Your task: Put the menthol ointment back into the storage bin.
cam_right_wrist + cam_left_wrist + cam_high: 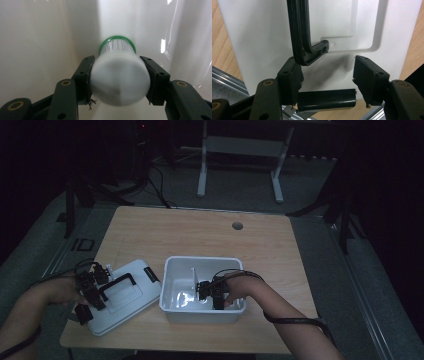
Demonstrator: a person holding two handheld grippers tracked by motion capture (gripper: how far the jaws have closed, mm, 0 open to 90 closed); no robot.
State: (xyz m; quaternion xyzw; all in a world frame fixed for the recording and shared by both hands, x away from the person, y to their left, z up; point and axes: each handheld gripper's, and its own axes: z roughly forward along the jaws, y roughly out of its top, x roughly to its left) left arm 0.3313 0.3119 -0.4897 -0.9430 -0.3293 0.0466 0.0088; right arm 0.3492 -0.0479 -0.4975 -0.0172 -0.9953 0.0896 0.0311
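Item in hand: your right gripper (120, 80) is clamped on a white, green-ringed bottle (119, 75) low inside the white bin (170, 270), your left gripper (328, 80) spread open over the lid (125, 295) handle (300, 37); next, probably, set down or lift clear.

black jaws with brass screws; bare forearms; black cables

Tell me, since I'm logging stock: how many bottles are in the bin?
1 that I can see: the bottle sits between the right gripper's jaws, inside the bin. Others may be hidden behind the hand.
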